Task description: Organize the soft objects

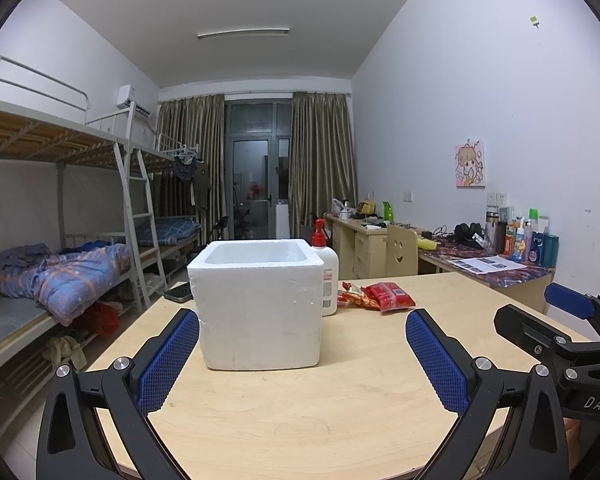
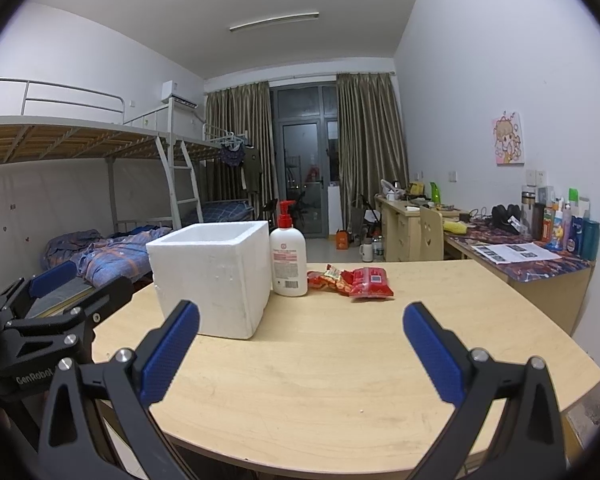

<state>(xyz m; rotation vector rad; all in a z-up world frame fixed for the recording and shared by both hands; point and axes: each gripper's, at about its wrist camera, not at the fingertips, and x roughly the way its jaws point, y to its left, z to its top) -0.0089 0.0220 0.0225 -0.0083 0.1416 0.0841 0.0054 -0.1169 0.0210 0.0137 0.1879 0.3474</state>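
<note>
A white foam box (image 1: pixel 258 300) stands open-topped on the wooden table (image 1: pixel 340 400); it also shows in the right wrist view (image 2: pixel 216 276). Two red snack packets (image 1: pixel 380 298) lie flat to its right, also in the right wrist view (image 2: pixel 354 282). A white lotion bottle with a red pump (image 2: pixel 288 260) stands between box and packets, partly hidden behind the box in the left wrist view (image 1: pixel 327 268). My left gripper (image 1: pixel 302 354) is open and empty, just in front of the box. My right gripper (image 2: pixel 300 350) is open and empty, short of the packets.
A dark phone (image 1: pixel 179 293) lies at the table's far left corner. A desk with bottles and papers (image 2: pixel 540 256) stands to the right, a chair (image 2: pixel 430 236) beyond the table, bunk beds (image 1: pixel 60 272) to the left.
</note>
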